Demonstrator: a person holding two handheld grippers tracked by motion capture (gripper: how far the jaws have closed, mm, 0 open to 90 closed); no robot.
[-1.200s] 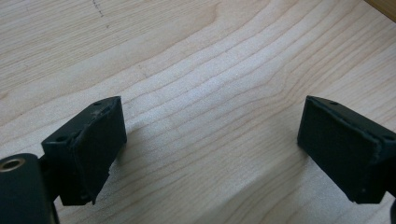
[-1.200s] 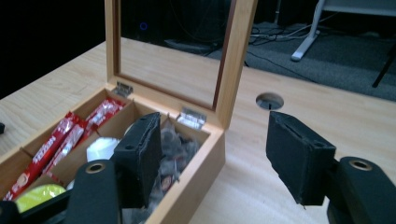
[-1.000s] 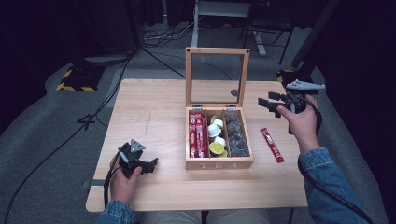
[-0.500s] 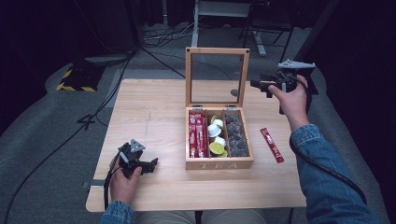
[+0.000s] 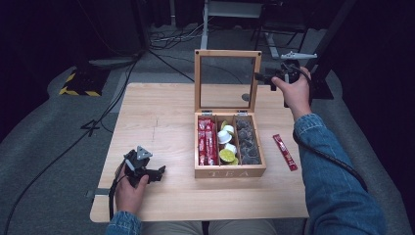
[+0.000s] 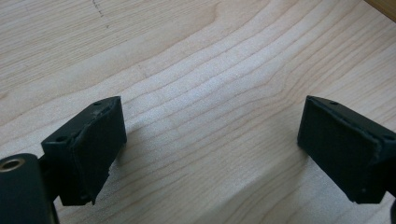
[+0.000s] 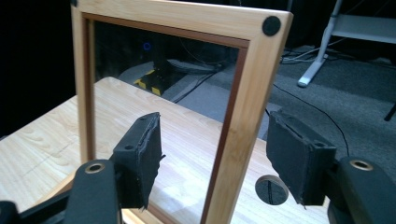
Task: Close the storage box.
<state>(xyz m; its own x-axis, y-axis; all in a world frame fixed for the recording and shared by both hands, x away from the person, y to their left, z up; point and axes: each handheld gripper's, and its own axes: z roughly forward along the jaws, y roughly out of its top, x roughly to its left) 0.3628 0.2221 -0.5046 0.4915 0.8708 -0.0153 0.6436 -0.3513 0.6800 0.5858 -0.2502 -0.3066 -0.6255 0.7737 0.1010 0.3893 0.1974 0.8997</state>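
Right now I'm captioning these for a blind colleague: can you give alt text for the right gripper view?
The right gripper has its two black jaws open on either side of the side rail of the tea box's upright glass-paned wooden lid, not yet closed on it. Behind lie the light wooden table and a dark floor with cables.

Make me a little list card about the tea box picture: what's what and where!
Box: wooden tea box, open
Lid: lid upright, glass pane
Inside: red packets left, cups middle, dark bags right
Outside: red stick on table
Right gripper: open, jaws either side of lid's frame
Left gripper: open, over bare table
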